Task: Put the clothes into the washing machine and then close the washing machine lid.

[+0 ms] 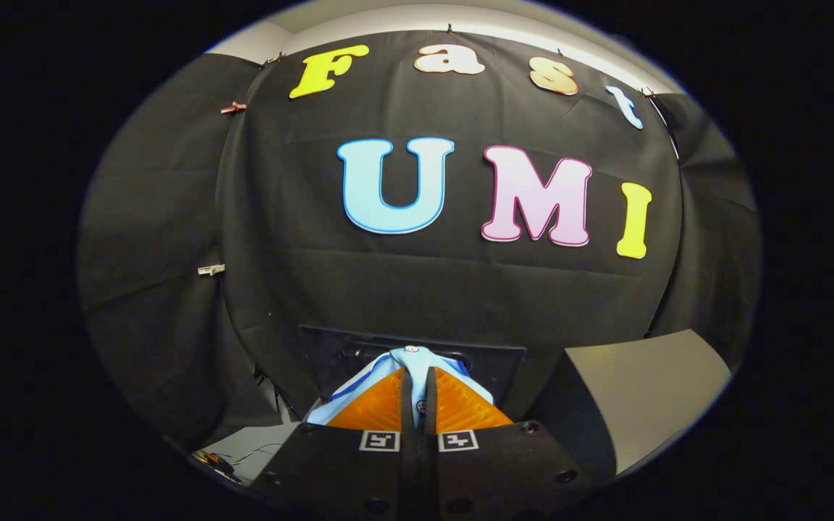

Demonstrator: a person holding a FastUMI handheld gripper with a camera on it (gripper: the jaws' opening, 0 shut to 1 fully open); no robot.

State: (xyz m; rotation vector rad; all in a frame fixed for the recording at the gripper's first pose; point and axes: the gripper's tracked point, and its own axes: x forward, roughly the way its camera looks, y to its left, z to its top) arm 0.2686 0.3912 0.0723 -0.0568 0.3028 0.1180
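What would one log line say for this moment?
gripper: shut on shirt | shirt: light blue, between jaws, lifted | machine: beyond jaws

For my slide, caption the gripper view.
Tongs shut on a light blue garment, held up before the booth's black cloth wall.

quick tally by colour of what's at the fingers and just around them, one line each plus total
orange: 2, the fingers, closed on the garment
light blue: 1, garment pinched between them
grey: 1, flat surface beside the fingers
dark: 1, panel just beyond the garment
total: 5
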